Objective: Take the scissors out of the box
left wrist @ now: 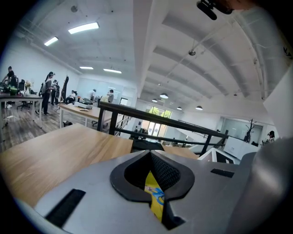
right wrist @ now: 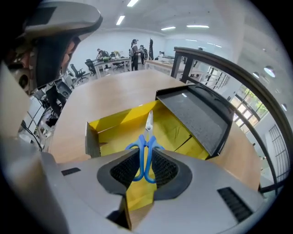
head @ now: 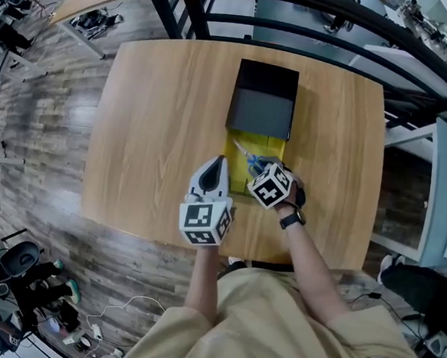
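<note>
The box lies open on the wooden table (head: 158, 121): a black lid (head: 261, 111) folded back and a yellow tray (head: 237, 182) in front of it. In the right gripper view the blue-handled scissors (right wrist: 147, 137) point away over the yellow tray (right wrist: 114, 123). Their handles sit between the pads, and my right gripper (right wrist: 145, 155) is shut on them. From the head the scissors (head: 249, 158) show just beyond the right gripper (head: 257, 168). My left gripper (head: 219, 163) reaches the tray's left edge. Its jaws (left wrist: 149, 155) are pinched on a thin yellow flap (left wrist: 154, 194) with blue print.
The black lid (right wrist: 197, 116) slopes up behind the tray. A dark metal railing (head: 318, 10) runs behind the table, with a wooden floor to the left. The person's body is at the table's near edge. Other desks and people stand far off.
</note>
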`<state>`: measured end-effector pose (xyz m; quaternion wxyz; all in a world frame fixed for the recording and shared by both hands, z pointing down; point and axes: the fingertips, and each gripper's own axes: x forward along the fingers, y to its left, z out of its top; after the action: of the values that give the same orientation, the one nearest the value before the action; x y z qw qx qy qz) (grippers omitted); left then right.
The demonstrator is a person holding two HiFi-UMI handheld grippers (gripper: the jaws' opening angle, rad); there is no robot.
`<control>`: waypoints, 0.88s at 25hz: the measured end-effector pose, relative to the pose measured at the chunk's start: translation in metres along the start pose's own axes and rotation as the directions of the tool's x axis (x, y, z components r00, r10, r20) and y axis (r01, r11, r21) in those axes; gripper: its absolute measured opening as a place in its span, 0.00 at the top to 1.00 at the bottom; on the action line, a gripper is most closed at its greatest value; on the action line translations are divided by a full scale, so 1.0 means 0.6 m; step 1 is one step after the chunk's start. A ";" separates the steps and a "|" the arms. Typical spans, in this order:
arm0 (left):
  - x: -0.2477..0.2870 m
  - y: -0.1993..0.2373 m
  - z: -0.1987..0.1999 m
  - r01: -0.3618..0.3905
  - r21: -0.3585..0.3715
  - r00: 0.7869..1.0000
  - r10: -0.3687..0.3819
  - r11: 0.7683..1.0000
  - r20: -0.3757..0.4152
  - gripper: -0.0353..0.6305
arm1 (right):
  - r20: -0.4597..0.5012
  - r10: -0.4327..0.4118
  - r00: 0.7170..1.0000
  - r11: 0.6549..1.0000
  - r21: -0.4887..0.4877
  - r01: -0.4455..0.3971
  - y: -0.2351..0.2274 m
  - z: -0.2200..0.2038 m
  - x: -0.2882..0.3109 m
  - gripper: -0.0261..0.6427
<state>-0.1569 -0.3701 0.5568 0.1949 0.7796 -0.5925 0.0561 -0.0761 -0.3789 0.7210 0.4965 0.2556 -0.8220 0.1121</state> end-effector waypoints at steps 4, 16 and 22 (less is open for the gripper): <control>-0.032 -0.019 0.017 0.006 0.035 1.000 -0.007 0.999 0.023 0.93 | 0.065 -0.054 0.996 0.996 0.072 0.049 0.005 -0.005 -0.055 0.84; -0.146 -0.097 0.073 0.031 0.142 0.993 -0.047 0.989 0.112 0.93 | 0.334 -0.286 0.898 0.944 0.260 0.204 0.029 0.013 -0.277 0.84; -0.205 -0.141 0.123 0.048 0.199 0.978 -0.087 0.979 0.191 0.93 | 0.468 -0.382 0.796 0.917 0.301 0.263 0.052 0.042 -0.406 0.84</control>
<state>-0.1236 -0.2680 0.4297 0.0598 0.8163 -0.5739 0.0287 -0.0202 -0.2882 0.4980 0.2369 0.4668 -0.8509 0.0429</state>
